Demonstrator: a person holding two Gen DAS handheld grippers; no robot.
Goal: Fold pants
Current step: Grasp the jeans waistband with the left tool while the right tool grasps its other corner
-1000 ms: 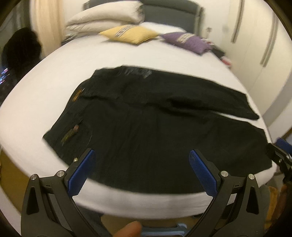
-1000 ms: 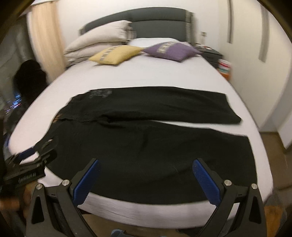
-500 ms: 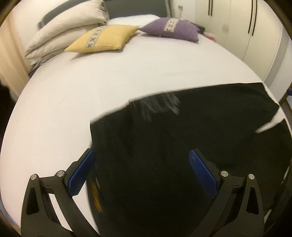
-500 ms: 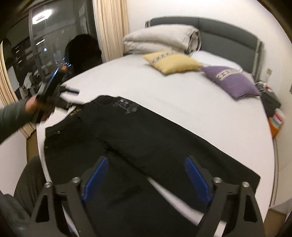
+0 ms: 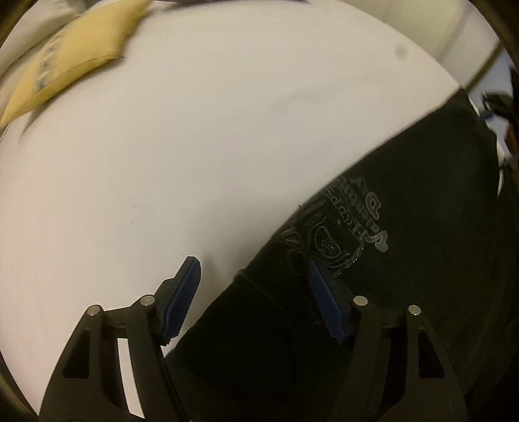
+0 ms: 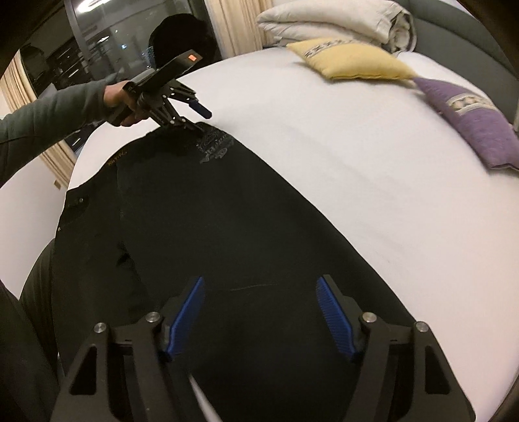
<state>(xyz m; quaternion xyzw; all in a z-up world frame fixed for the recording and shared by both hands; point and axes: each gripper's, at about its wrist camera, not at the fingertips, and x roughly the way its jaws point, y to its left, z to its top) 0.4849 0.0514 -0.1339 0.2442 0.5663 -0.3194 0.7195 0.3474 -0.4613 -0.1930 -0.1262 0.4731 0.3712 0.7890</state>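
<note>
Black pants [image 6: 227,207] lie spread flat on the white bed [image 6: 373,168], waist at the left, legs running right. A grey printed logo [image 5: 343,233] sits near the waist's far corner. My left gripper [image 5: 253,282] is open and low over that far waist corner, with the fabric edge between its blue pads; it also shows in the right wrist view [image 6: 198,120], held by a hand. My right gripper [image 6: 259,305] is open above the far leg, with black cloth between its pads.
A yellow cushion [image 6: 350,61] and a purple cushion [image 6: 470,123] lie at the head of the bed, with folded grey bedding [image 6: 334,19] behind. A dark window and curtains [image 6: 97,39] stand at the left. White sheet stretches beyond the pants.
Both grippers have moved in over the bed and dropped close to the pants. The left one went to the far waist corner, the right one to the far leg. Both jaws have narrowed.
</note>
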